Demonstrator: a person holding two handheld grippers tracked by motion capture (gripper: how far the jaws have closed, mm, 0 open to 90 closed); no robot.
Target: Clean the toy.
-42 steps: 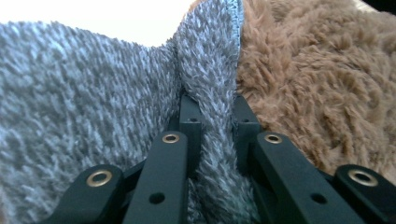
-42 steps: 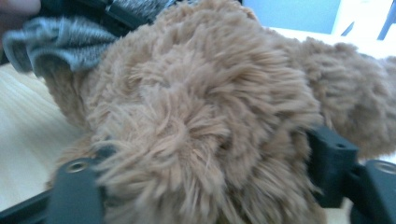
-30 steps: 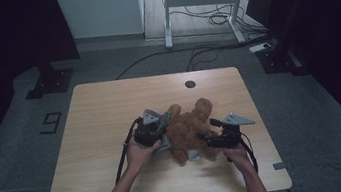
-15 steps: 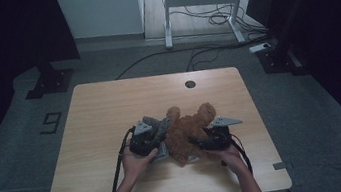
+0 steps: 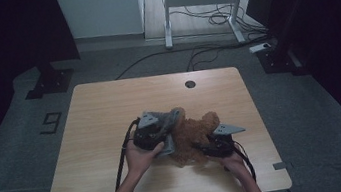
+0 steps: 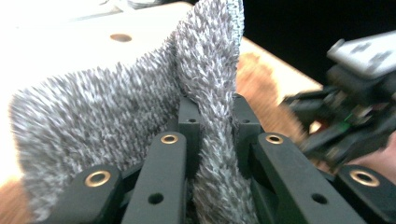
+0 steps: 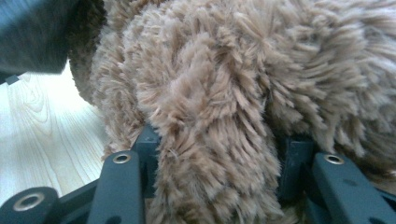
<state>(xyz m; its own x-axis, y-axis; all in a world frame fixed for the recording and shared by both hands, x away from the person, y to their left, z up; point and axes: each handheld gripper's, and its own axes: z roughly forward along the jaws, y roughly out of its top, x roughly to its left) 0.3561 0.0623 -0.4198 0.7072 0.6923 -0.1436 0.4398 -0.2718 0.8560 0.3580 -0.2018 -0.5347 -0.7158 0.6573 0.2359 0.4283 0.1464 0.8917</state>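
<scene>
High view: a person sits at a light wooden table [image 5: 110, 109] and holds a pair of tongs in each hand. A brown plush toy [image 5: 196, 135] lies near the middle of the table's near half, between the two hands. A grey fuzzy cloth [image 5: 167, 144] sits at the toy's left side, touching it.

Left gripper [image 5: 160, 127]: held in the left hand [image 5: 141, 155], just left of the toy. Left gripper view shows its jaws clenched on a fold of the grey fuzzy cloth [image 6: 210, 116]; the fold stands upright between the pads and the rest of the cloth spreads out to the left of the jaws. Beyond the cloth, the table top and a round hole [image 6: 120, 37] in it are visible, blurred. The other tongs appear at the right edge of this view, also blurred.

Right gripper [image 5: 201, 147]: held in the right hand [image 5: 233, 160], at the toy's near right side. Right gripper view shows a thick lobe of brown plush [image 7: 210, 140] between the jaws. The jaws have just been closing, with this lobe between them; fur hides the pads, but the lobe fills the gap and bulges over both jaws, so I read it as grasped.

Cables [image 5: 121, 158] trail from both tongs towards the near table edge.
</scene>
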